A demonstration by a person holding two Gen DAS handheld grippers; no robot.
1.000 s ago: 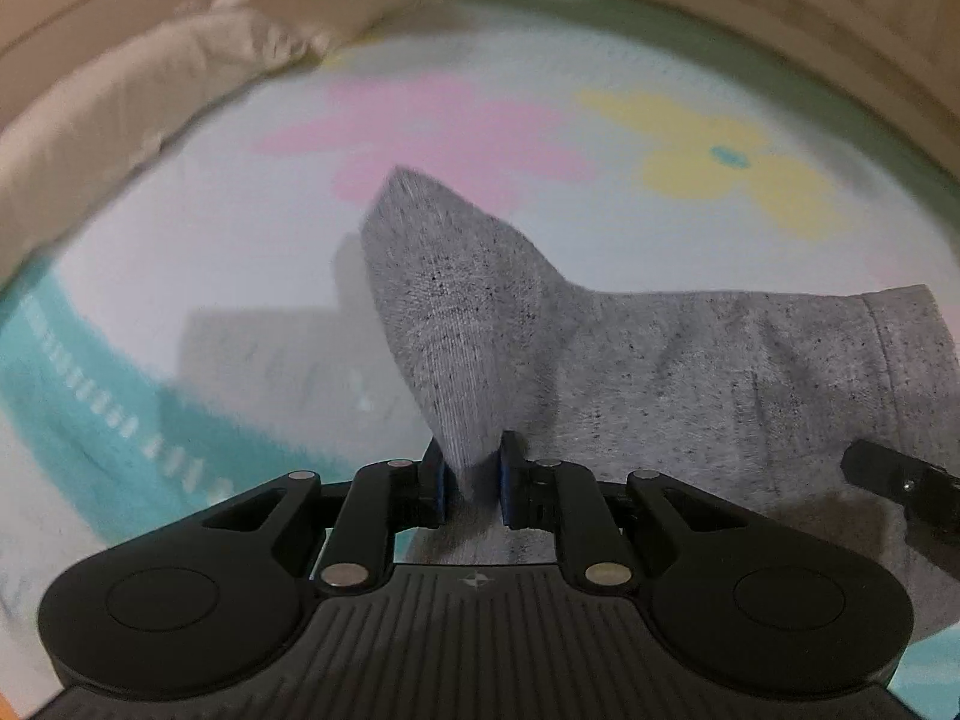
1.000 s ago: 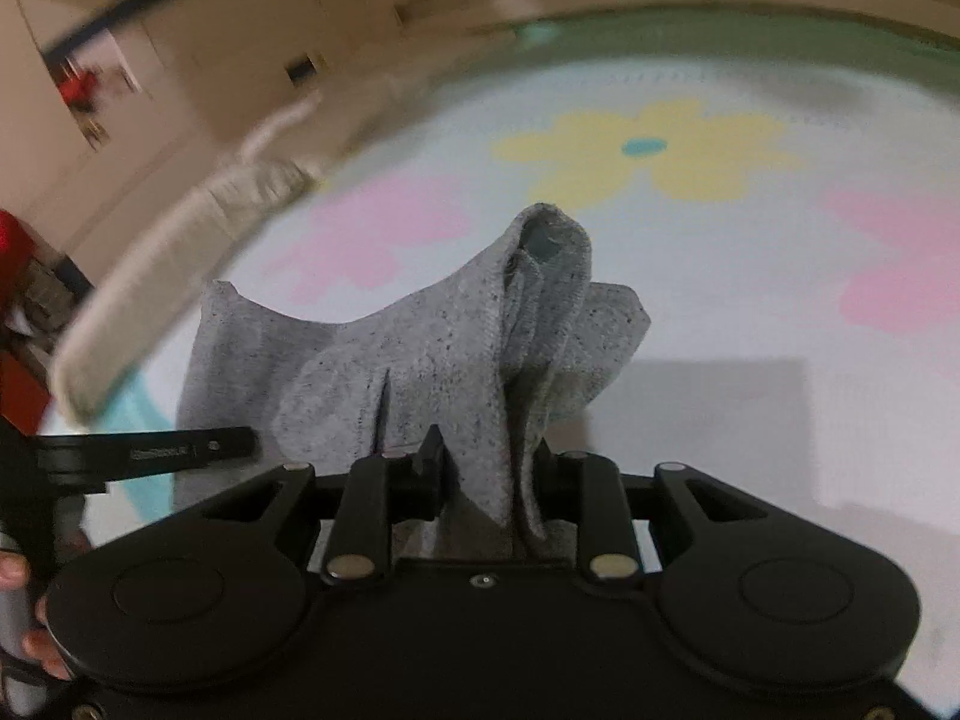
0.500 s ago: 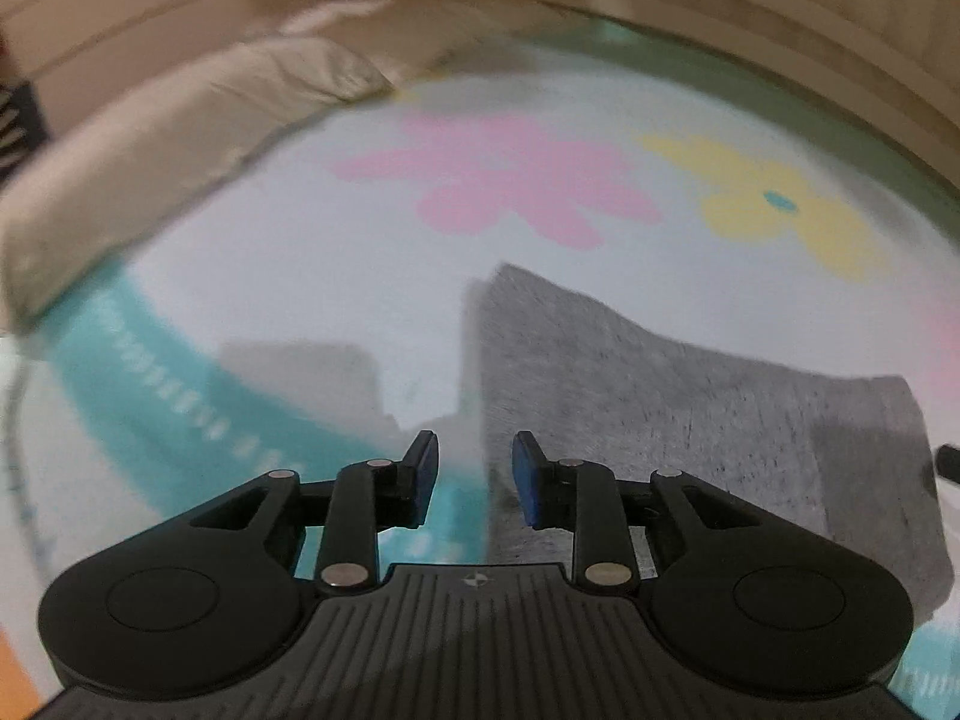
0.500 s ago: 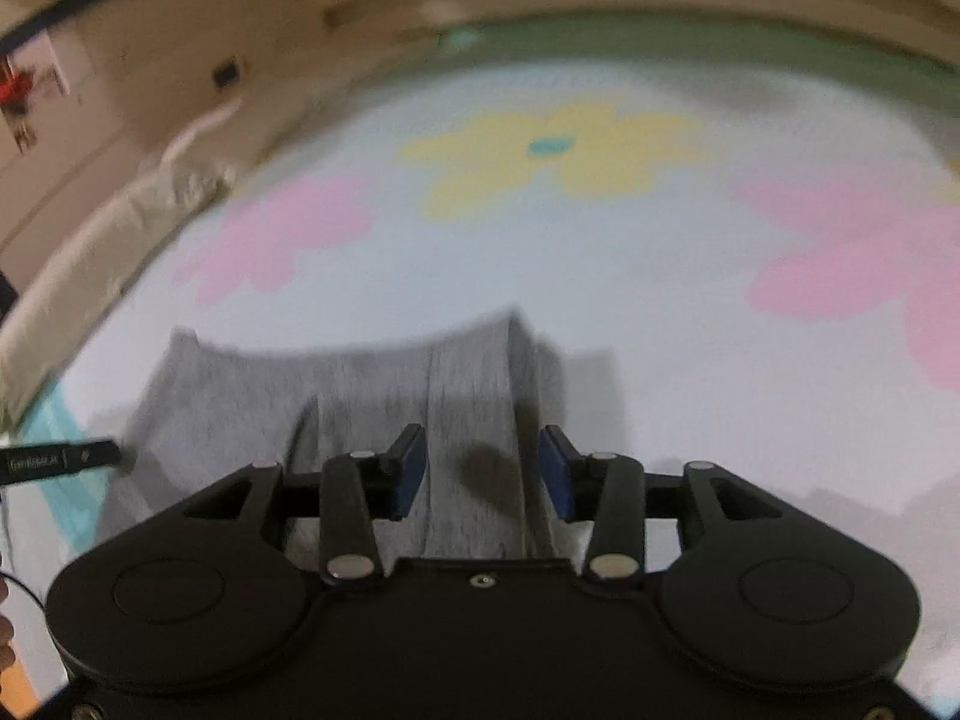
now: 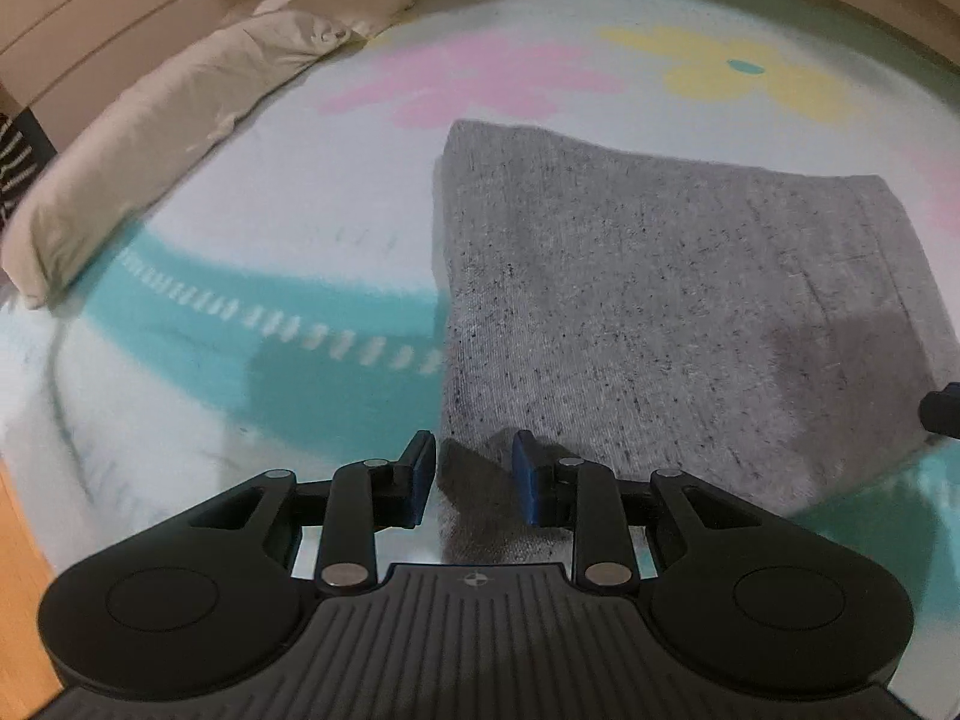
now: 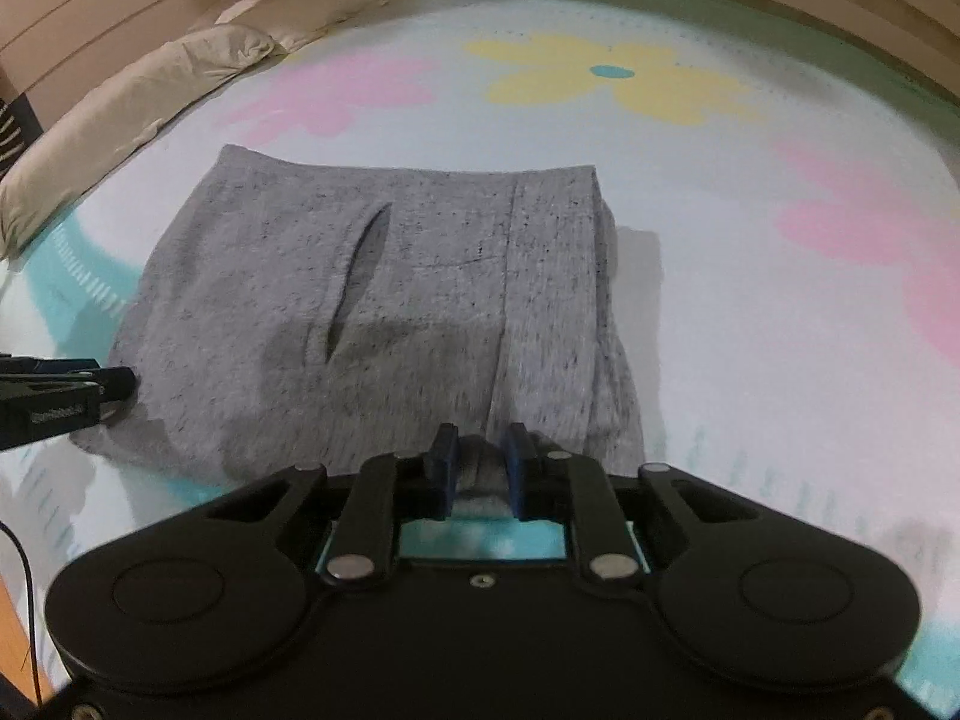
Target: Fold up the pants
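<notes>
The grey speckled pants (image 5: 660,312) lie folded flat on the flowered bed cover (image 5: 300,192); they also show in the right wrist view (image 6: 384,300), with a pocket slit facing up. My left gripper (image 5: 474,468) is open, its jaws either side of the near left corner of the pants, not clamped. My right gripper (image 6: 480,462) is open, its jaws narrowly apart with the near right edge of the pants between them. The left gripper's tip shows at the left edge of the right wrist view (image 6: 66,396).
A beige pillow or rolled duvet (image 5: 168,120) runs along the far left of the bed. The cover has pink (image 6: 336,96) and yellow (image 6: 612,78) flowers and a teal band (image 5: 288,324). A wooden floor edge (image 5: 18,540) shows at bottom left.
Both grippers held lifted cloth a second ago, then let go. The pants now lie flat and folded; both grippers have moved back toward the near edge.
</notes>
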